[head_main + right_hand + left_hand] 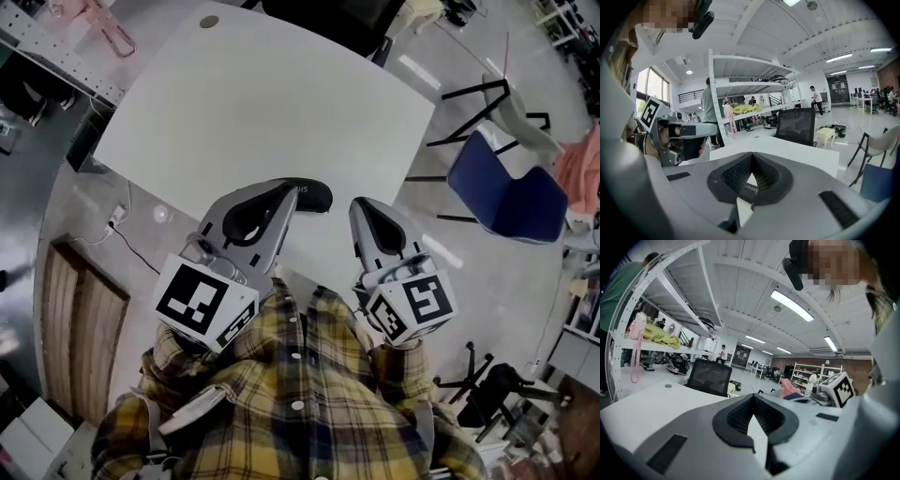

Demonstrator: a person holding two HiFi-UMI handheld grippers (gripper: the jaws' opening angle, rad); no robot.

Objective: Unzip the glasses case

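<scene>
Bearing glasses case (317,197): white table (262,103); blue chair (506,192) near.

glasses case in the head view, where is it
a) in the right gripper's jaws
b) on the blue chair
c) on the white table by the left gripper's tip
c: the glasses case lies on the white table beside the left gripper.

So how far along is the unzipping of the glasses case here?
Done: nothing that shows. The glasses case lies at the near edge of the table, and its zip can't be made out. In hand: nothing. The left gripper and right gripper are both shut and empty, close to the case. Left: gripping the case and all the unzipping.
</scene>
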